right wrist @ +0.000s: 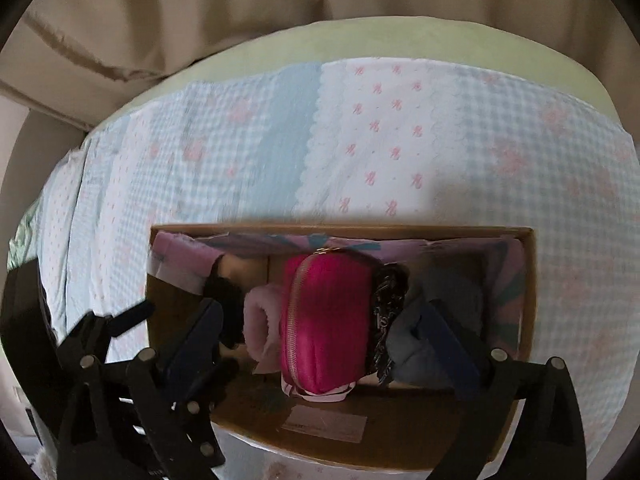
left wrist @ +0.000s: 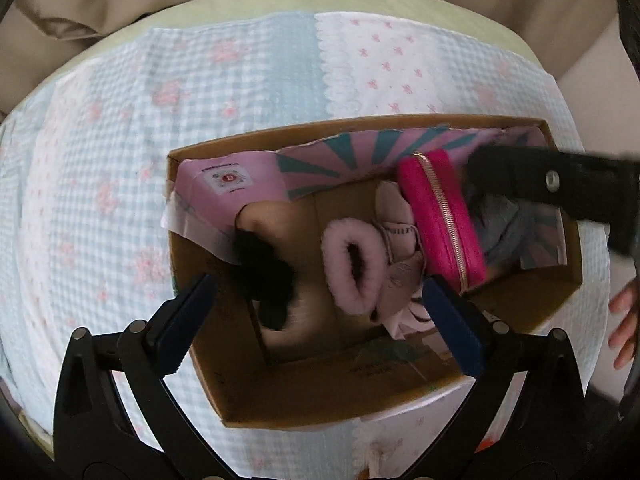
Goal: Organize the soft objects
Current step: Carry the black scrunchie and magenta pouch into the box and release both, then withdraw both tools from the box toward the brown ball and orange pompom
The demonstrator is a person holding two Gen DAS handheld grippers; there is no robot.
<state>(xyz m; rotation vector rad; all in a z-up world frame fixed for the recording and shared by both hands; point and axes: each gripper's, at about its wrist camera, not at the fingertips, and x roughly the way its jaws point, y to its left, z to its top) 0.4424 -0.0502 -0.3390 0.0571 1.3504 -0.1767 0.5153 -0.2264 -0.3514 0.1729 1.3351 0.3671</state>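
An open cardboard box sits on a quilted bed. In it lie a pink fluffy slipper, a magenta zip pouch, a black fuzzy item and grey cloth. My left gripper hangs open over the box's near side, its fingers wide on either side of the slipper and apart from it. In the right wrist view my right gripper is open too, straddling the magenta pouch without pressing on it. The slipper lies left of the pouch.
The box is lined with pink and teal striped paper. A blue and white checked quilt surrounds the box, with beige fabric behind. A dark chain-like item lies right of the pouch. A hand shows at the right edge.
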